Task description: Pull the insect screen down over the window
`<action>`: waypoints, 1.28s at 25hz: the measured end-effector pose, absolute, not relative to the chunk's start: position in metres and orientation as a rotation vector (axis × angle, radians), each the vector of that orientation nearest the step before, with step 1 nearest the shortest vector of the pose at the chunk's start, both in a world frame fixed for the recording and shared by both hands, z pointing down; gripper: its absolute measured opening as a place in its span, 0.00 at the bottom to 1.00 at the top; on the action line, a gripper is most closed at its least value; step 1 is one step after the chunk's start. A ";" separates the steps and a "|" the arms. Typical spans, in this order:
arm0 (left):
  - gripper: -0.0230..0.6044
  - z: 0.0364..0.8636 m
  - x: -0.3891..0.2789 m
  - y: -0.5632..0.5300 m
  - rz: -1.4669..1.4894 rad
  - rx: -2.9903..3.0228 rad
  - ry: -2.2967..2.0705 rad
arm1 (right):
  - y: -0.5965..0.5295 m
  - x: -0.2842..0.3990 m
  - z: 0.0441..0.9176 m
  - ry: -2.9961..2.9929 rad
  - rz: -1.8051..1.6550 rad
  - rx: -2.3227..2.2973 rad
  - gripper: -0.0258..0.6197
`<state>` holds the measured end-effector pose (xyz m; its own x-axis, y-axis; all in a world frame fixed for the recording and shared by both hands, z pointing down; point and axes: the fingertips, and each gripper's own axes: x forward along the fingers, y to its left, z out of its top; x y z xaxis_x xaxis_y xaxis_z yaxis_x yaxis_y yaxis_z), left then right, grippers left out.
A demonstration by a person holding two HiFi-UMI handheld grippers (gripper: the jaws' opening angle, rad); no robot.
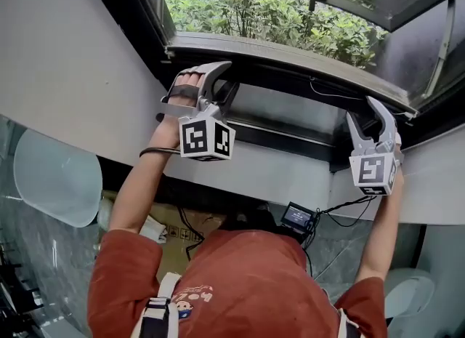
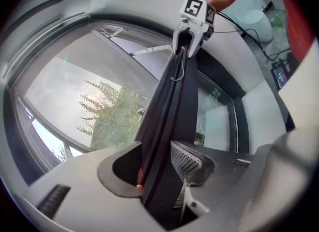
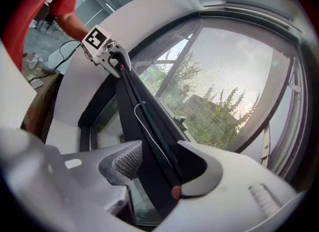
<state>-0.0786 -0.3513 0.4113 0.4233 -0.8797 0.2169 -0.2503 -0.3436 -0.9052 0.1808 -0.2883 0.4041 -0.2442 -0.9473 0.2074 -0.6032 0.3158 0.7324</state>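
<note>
The insect screen's black pull bar (image 1: 290, 75) runs across the window opening, and green bushes show through the mesh (image 1: 254, 9) above it. My left gripper (image 1: 215, 82) is shut on the bar near its left end. My right gripper (image 1: 374, 115) is shut on it near the right end. In the left gripper view the bar (image 2: 172, 101) passes between my jaws (image 2: 159, 171) and reaches the right gripper (image 2: 192, 31). In the right gripper view the bar (image 3: 144, 121) sits clamped in the right gripper (image 3: 159, 168) and leads up to the left gripper (image 3: 112, 56). A thin white cord (image 3: 144, 126) hangs along the bar.
A white wall (image 1: 58, 75) surrounds the dark window frame, and a stay arm (image 1: 439, 46) stands at the right. Below are a small screen device (image 1: 298, 216) with cables, a cardboard box (image 1: 182, 235) and a pale round seat (image 1: 58, 176).
</note>
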 end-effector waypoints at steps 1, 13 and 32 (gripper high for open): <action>0.33 0.409 -0.079 -0.348 -0.904 -1.853 0.996 | -0.285 0.179 0.401 -1.965 -0.688 1.389 0.39; 0.33 0.404 -0.080 -0.289 -0.517 -2.211 1.331 | -0.230 0.150 0.386 -2.227 -0.562 1.606 0.39; 0.27 0.441 -0.065 -0.232 -0.082 -2.660 1.547 | -0.169 0.145 0.428 -2.514 -0.153 1.846 0.36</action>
<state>-0.0646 -0.2316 0.4411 0.4942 -0.8692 0.0142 -0.8659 -0.4936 -0.0812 0.1453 -0.1689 0.4282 -0.3008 -0.9527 -0.0429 -0.9509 0.2961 0.0903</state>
